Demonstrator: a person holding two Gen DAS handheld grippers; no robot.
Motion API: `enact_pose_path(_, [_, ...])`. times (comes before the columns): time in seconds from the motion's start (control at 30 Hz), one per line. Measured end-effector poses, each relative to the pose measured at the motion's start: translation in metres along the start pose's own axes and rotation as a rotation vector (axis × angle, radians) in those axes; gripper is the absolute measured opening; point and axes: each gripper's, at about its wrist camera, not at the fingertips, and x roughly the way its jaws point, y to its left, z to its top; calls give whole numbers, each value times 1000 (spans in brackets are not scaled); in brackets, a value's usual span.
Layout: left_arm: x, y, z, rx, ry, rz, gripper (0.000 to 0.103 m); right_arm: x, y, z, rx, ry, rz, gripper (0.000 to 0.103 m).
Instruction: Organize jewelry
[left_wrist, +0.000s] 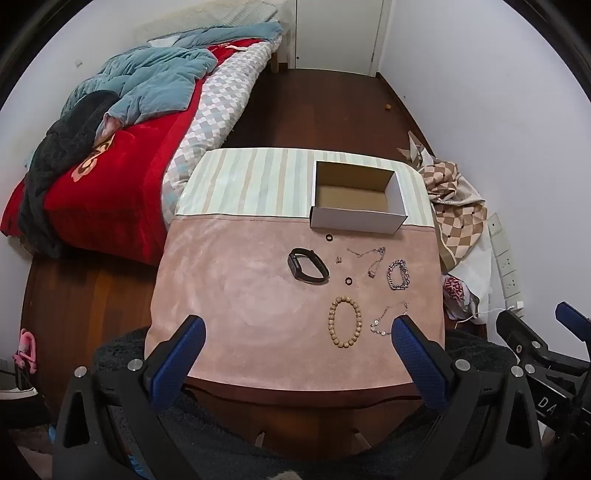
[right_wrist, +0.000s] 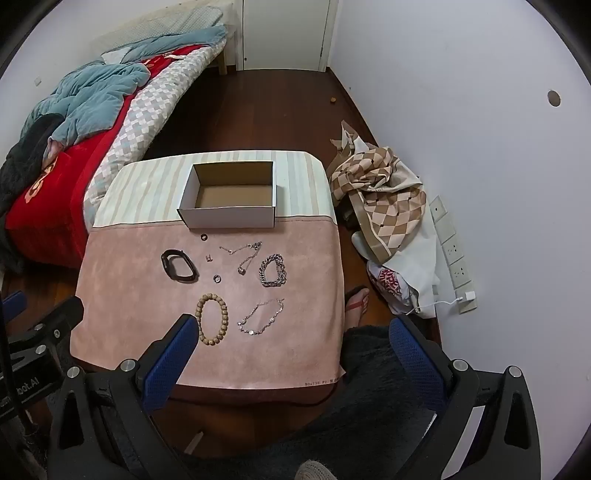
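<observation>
A bed with a red blanket and a rumpled blue quilt runs along the left wall, and a heap of checked cloth lies on the dark wooden floor to the right of the desk. A foot in a sandal shows just past the desk's right edge.

The desk is covered with a pink mat in front and a striped cloth behind. An open cardboard box stands at the back, on the striped part, its near wall at the seam. The jewelry lies spread on the pink mat in front of it: a black wristband, two small dark rings, a thin chain necklace, a chunky silver chain bracelet, a wooden bead bracelet and a fine silver bracelet. Nothing lies between the pieces and the box.

The left gripper hovers over the near edge of the desk, fingers spread wide and holding nothing; the bead bracelet lies between its fingertips, slightly ahead. The right gripper is likewise spread and empty, with the fine silver bracelet just ahead between its fingers.
</observation>
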Motion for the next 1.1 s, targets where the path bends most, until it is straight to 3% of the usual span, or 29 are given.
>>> enact_pose_path(1.1, [-8, -5, 0, 22, -30, 19, 103, -8, -2, 4, 6, -13, 1, 103])
